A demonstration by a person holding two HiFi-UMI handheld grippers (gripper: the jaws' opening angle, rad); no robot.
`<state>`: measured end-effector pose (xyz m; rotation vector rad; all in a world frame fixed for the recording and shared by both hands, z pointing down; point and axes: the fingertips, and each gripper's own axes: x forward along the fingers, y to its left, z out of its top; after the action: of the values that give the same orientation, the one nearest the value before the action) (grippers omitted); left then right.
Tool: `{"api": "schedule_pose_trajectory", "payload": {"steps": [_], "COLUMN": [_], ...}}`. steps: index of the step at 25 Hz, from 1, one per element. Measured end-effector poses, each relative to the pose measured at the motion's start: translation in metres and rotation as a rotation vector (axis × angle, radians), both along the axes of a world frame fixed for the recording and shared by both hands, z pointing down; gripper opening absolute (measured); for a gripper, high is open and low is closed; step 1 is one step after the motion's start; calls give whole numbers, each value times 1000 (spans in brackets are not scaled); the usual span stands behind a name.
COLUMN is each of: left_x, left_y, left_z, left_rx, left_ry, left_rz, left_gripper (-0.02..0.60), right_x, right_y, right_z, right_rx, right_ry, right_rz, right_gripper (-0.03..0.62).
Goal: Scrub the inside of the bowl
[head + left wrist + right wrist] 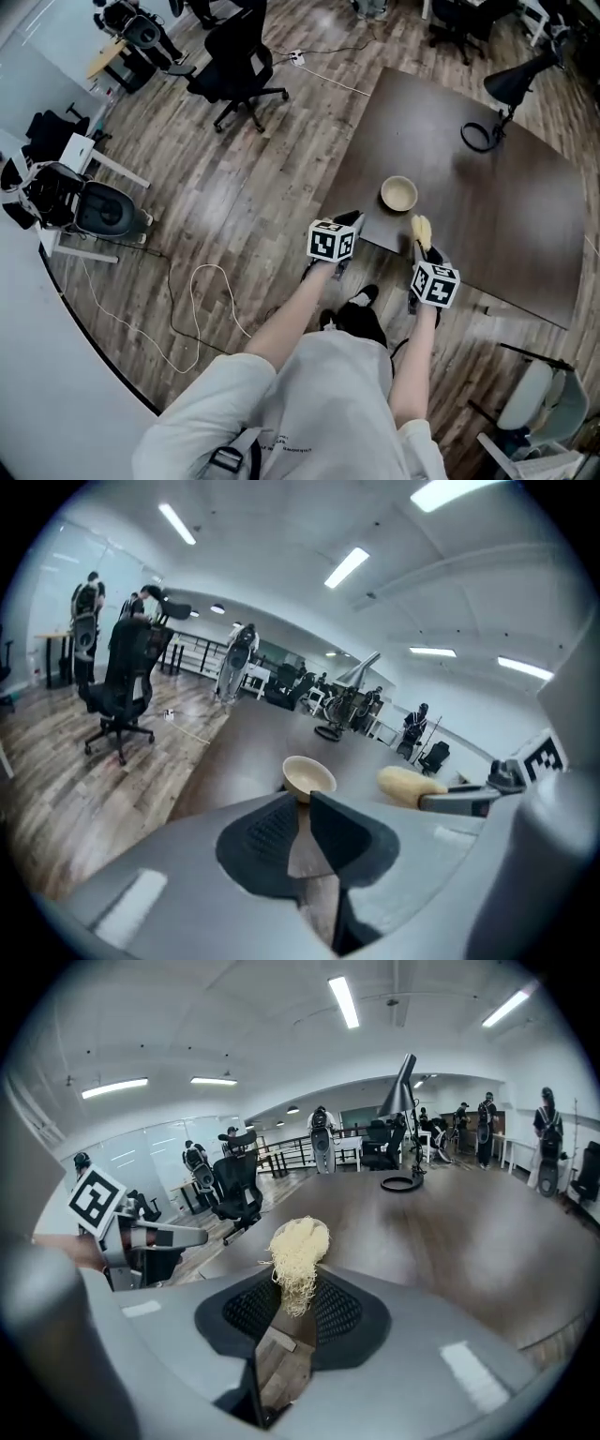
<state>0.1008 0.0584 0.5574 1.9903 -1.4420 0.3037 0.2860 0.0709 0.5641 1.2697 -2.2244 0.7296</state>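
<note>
As the person stands at the dark tabletop [497, 234], the bowl [398, 194] sits upright on it near its front edge, touched by neither tool. Left of the bowl and nearer the person, the left tongs [305, 803] are pressed together at the tips with nothing in them. They are aimed at the bowl, which shows just beyond them in the left gripper view. Right of the bowl, also nearer the person, the right tongs [298, 1290] pinch a pale yellow scrubber [298, 1246]. It is a stringy wad that sticks out past the tips and hangs over the tabletop, apart from the bowl. Far behind the bowl a black lamp [514, 84] stands on the tabletop. Off to the bowl's left, on the wood floor [234, 187], is a black office chair [239, 61].
</note>
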Motion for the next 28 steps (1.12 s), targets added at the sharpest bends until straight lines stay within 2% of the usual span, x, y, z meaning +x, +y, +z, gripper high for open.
{"api": "schedule_pose_trajectory", "payload": {"steps": [2, 5, 10, 19, 23, 28], "left_x": [1, 5, 14, 22, 25, 21], "left_y": [23, 49, 78, 85, 87, 89], "left_z": [-14, -21, -17, -16, -19, -21], "left_rx": [61, 101, 113, 119, 130, 136], "left_ry": [-83, -153, -170, -189, -167, -164], "left_rz": [12, 46, 109, 151, 124, 113], "left_gripper": [4, 0, 0, 0, 0, 0], "right_x": [-10, -21, -24, -17, 0, -15], "right_y": [16, 39, 63, 71, 80, 82], "right_z": [-6, -8, -3, -6, -6, -11], "right_rx": [18, 41, 52, 63, 43, 51], "right_ry": [-1, 20, 57, 92, 34, 37], "right_rz": [0, -9, -16, -19, 55, 31], "right_gripper": [112, 110, 109, 109, 109, 109]}}
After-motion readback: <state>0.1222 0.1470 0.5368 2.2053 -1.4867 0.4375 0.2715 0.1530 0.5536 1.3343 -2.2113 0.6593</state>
